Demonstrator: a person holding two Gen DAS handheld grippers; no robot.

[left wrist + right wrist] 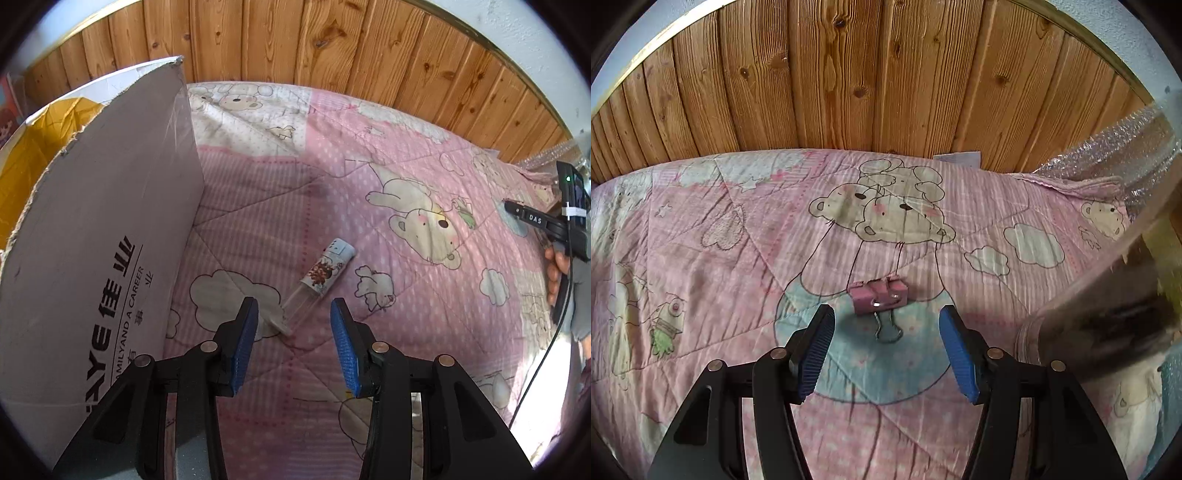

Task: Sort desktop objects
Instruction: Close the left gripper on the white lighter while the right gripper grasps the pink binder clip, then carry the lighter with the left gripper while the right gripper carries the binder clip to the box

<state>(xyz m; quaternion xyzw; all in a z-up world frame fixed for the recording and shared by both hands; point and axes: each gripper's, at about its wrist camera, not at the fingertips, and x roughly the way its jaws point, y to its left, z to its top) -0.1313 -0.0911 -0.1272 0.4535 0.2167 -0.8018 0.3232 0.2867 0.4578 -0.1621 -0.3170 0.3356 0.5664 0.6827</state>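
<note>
A small tube with a cartoon label and a clear end [320, 277] lies on the pink quilt [369, 192], just ahead of my left gripper [293, 308], which is open with nothing between its blue pads. In the right wrist view a pink binder clip [880, 295] with wire handles rests on the quilt [738, 240], slightly beyond my right gripper [886, 319]. That gripper is open and empty too. The right gripper body [569, 218], held by a hand [556, 269], shows at the far right of the left wrist view.
A grey cardboard box flap with printed letters [103, 258] rises at the left, with yellow lining [33, 147] behind it. A wooden plank wall [868, 81] backs the bed. Bubble wrap [1108, 162] and a blurred box flap [1108, 295] stand at the right.
</note>
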